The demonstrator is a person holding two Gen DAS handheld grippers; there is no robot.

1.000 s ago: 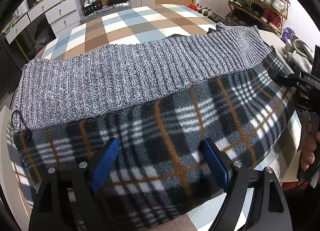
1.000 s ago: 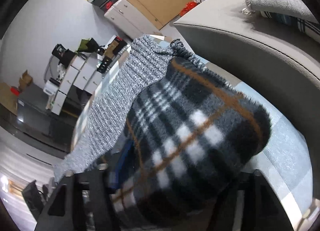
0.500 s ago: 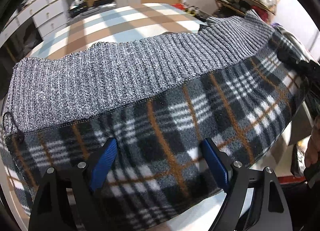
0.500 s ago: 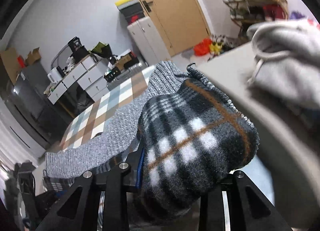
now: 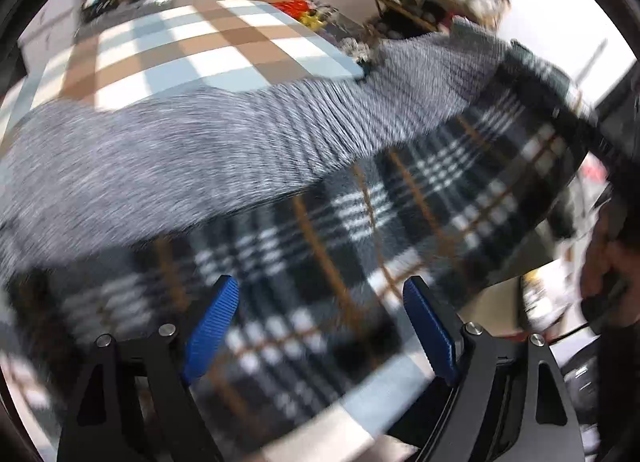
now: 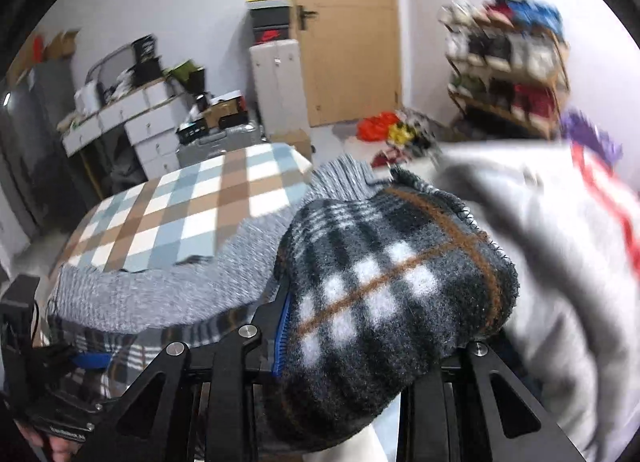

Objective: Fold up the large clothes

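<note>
A large garment with a black, white and orange plaid fleece side (image 5: 380, 221) and a grey ribbed knit band (image 5: 200, 157) hangs stretched over the checked table (image 5: 208, 45). My left gripper (image 5: 320, 326) is open, its blue pads (image 5: 210, 334) wide apart over the plaid, gripping nothing. My right gripper (image 6: 360, 342) is shut on a bunched plaid corner (image 6: 400, 286), which hides its tips; one blue pad edge (image 6: 282, 338) shows. The right gripper also shows in the left wrist view (image 5: 600, 165), holding the far corner aloft.
A pile of pale grey clothes (image 6: 560, 262) lies at the right. A shoe rack (image 6: 508, 57), a wooden door (image 6: 344, 29) and white drawers (image 6: 136, 117) stand behind the table. The left gripper shows in the right wrist view (image 6: 44, 382).
The right gripper has risen and swung with the plaid corner, lifting the garment's right side off the table. The left view has shifted and blurred; its jaws stay open.
</note>
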